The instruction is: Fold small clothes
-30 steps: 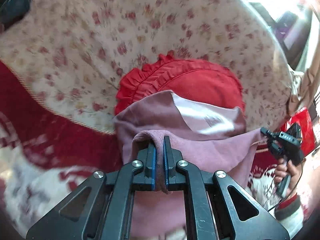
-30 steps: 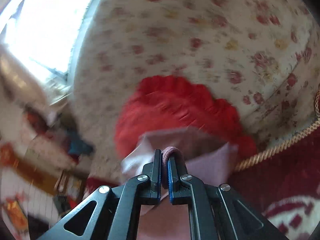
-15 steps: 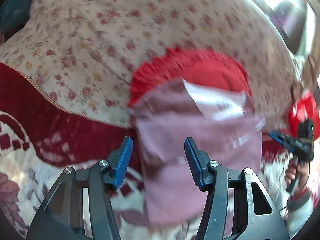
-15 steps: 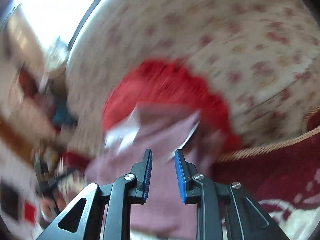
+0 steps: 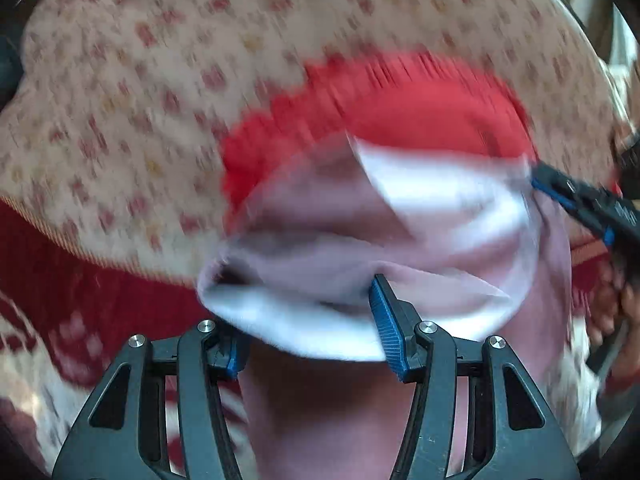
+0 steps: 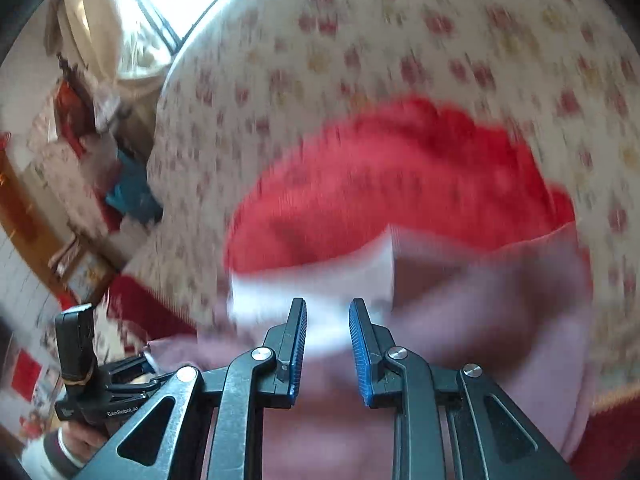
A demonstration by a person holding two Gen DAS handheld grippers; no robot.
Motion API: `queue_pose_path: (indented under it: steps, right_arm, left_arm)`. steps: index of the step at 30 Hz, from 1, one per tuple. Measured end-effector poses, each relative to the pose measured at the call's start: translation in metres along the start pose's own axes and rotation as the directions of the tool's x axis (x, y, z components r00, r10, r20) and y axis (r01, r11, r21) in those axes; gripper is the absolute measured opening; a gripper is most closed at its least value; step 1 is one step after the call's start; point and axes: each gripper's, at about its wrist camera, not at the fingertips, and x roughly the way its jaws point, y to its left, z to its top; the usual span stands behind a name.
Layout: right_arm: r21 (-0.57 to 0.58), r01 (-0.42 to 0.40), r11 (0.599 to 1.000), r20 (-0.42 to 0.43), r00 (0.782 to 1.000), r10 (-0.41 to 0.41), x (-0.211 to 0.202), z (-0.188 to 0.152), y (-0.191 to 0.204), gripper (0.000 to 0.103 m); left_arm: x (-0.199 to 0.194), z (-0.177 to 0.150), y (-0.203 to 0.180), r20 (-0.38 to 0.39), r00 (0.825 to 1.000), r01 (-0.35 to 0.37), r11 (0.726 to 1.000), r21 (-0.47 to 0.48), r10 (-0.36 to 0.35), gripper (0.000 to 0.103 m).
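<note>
Both frames are smeared with motion, so fine detail is lost; the pink garment (image 5: 320, 240) lies in a soft heap across the middle of the left wrist view, its near edge folded over and pale where the light hits it; behind it, toward twelve o'clock, the red ruffled garment (image 5: 420, 108) lies flat on the floral cloth (image 5: 140, 80), with the pink one overlapping its near edge.

The left gripper (image 5: 308, 328) has its jaws spread wide; the pink fabric drapes over and between the blue pads, hiding the tip of the left-hand one, but nothing pinches it; the cloth lies loose there.

Over at three o'clock in that same view the right gripper (image 5: 576, 200) pokes in at the pink garment's far edge; from its own camera the right gripper (image 6: 328, 344) shows a modest gap between its pads, jaws apart, pink cloth below and beyond them, nothing clamped.

At eight o'clock in the right wrist view the left tool's black body is visible, a hand (image 6: 84, 444) wrapped round its grip; the dark red patterned blanket (image 5: 80, 280) runs under the floral cloth's corded edge at nine o'clock in the left wrist view.
</note>
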Motion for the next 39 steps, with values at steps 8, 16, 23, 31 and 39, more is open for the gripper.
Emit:
queue_pose_path:
  steps: [8, 16, 23, 31, 39]
  right_arm:
    - [-0.02, -0.069, 0.997, 0.005, 0.998, 0.069, -0.045, 0.001, 0.022, 0.022]
    - [-0.16, 0.022, 0.987, -0.216, 0.975, -0.057, -0.023, -0.098, 0.024, 0.022]
    - [-0.175, 0.1, 0.979, -0.032, 0.994, -0.107, 0.003, -0.038, 0.03, 0.022]
    - [-0.085, 0.138, 0.987, 0.076, 0.988, -0.132, -0.019, 0.013, 0.028, 0.022]
    - [-0.182, 0.222, 0.958, -0.092, 0.966, -0.242, 0.001, -0.045, 0.026, 0.022]
  left_arm:
    - [-0.028, 0.016, 0.03, 0.08, 0.997, -0.002, 0.996, -0.089, 0.009, 0.053]
    - [-0.017, -0.033, 0.001, -0.025, 1.0, 0.008, 0.999, 0.043, -0.007, 0.053]
    - [0.026, -0.001, -0.016, -0.023, 1.0, 0.014, 1.0, -0.016, -0.015, 0.053]
    - [0.012, 0.026, 0.026, 0.033, 0.999, 0.002, 0.979, -0.202, 0.005, 0.055]
    - [-0.004, -0.025, 0.018, -0.008, 0.993, -0.115, 0.991, -0.075, 0.115, 0.055]
